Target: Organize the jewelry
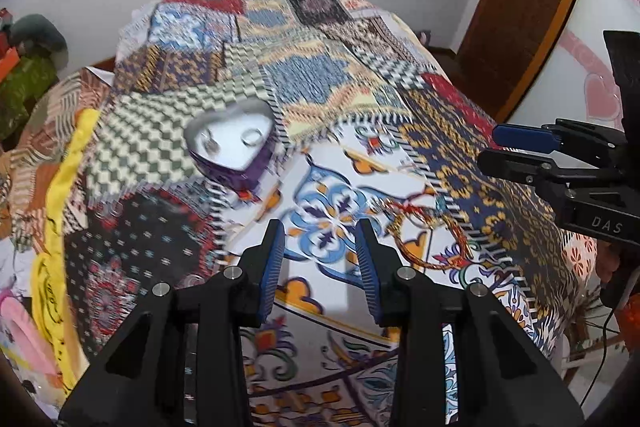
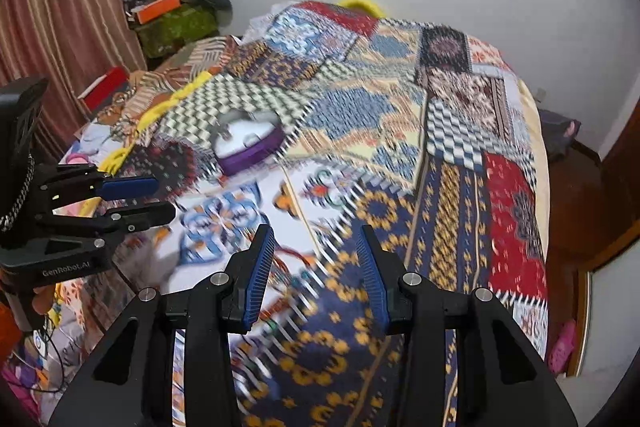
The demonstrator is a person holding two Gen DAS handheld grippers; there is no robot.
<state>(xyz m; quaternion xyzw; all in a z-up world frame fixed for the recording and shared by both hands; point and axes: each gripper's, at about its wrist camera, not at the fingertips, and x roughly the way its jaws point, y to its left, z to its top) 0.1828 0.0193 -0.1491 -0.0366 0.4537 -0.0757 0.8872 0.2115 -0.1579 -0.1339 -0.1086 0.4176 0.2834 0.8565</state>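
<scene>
A heart-shaped purple tin with a white inside sits open on the patchwork bedspread; small silvery pieces lie in it. It also shows in the right wrist view. A red and gold bangle lies on the bedspread, just right of my left gripper, which is open and empty above the cloth. My right gripper is open and empty; part of the bangle shows by its left finger. Each gripper appears side-on in the other's view, the right and the left.
The bed fills both views. A yellow cloth lies along its left side. A wooden door stands to the right. Cluttered boxes and a striped curtain are at the far left corner. Both frames are motion-blurred.
</scene>
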